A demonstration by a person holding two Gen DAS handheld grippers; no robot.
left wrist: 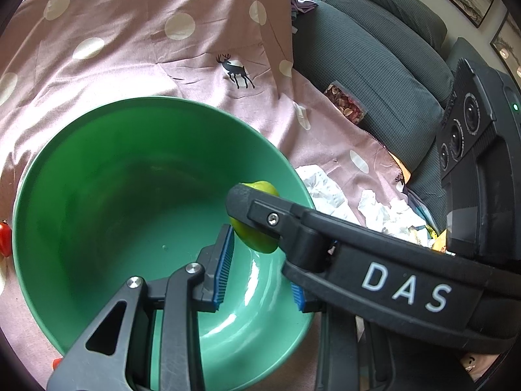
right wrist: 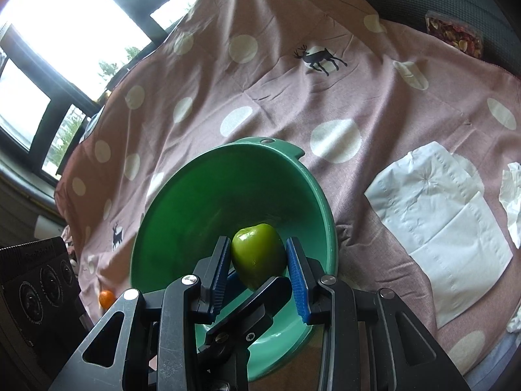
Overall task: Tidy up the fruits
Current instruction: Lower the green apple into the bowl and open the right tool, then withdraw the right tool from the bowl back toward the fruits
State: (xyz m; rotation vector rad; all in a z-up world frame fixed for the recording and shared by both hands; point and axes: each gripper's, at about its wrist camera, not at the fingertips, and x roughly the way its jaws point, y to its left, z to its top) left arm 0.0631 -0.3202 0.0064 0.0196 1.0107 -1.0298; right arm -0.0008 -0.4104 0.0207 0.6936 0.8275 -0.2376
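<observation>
A small green apple [right wrist: 257, 254] hangs over the inside of a green plastic bowl [right wrist: 247, 141], which lies on a pink dotted cloth. My right gripper [right wrist: 257, 241] is shut on the apple, a blue pad on each side. In the left wrist view the apple [left wrist: 260, 241] sits at the tips of my left gripper [left wrist: 257, 238]. The left blue pad [left wrist: 226, 260] touches it. The other pad's tip is hidden behind the right gripper's black finger [left wrist: 257, 208]. A left gripper finger [right wrist: 254, 306] reaches up under the apple. The bowl [left wrist: 156, 98] holds nothing else.
A red fruit [left wrist: 5, 239] lies left of the bowl, a small orange one [right wrist: 106, 298] by its near left side. White tissues [right wrist: 436, 221] are spread to the right. A snack packet [left wrist: 345, 102] rests against grey sofa cushions [left wrist: 374, 49]. Windows stand at the far left.
</observation>
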